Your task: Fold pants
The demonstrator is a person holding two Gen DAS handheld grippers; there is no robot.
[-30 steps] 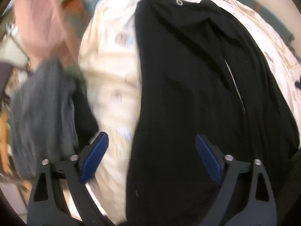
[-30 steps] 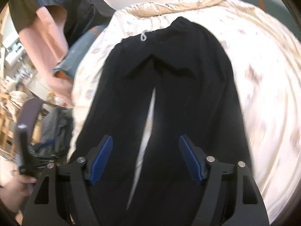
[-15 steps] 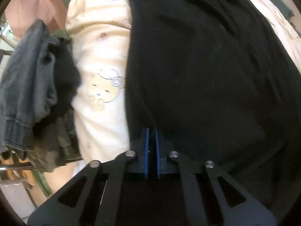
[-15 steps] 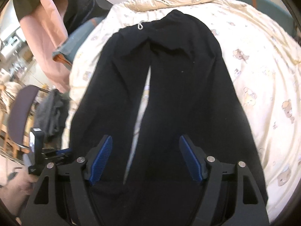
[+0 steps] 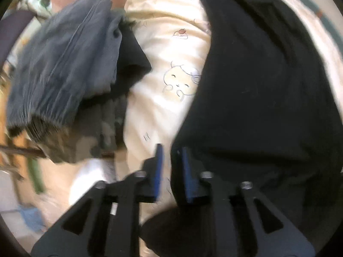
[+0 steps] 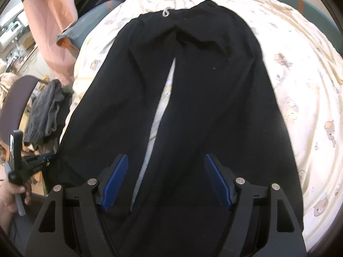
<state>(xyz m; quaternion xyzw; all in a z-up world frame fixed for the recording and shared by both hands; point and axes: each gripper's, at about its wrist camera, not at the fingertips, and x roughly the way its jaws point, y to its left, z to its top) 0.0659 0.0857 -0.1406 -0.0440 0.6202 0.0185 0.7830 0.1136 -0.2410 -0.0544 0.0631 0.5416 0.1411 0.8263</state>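
Black pants point(image 6: 193, 98) on cream bedsheet point(image 6: 300, 90) printed with cartoon bears.

pants point(image 6: 214, 107): one black pair, two legs
grippers: two, left gripper point(image 5: 170, 171) and right gripper point(image 6: 166, 180)
fingers point(image 6: 115, 177): two per gripper
bed point(image 6: 304, 90): one
clothes pile point(image 5: 64, 68): one heap
chair point(image 6: 15, 98): one

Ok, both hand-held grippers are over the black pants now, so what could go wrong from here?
1. The left hand-held gripper sits right at the outer edge of the black pants, its jaws opening; whether any cloth lies between them is unclear, so it may miss the hem or pinch the bedsheet.
2. The right hand-held gripper hangs open above the gap between the legs and could catch one leg only.
3. The clothes pile lies close by and could snag.
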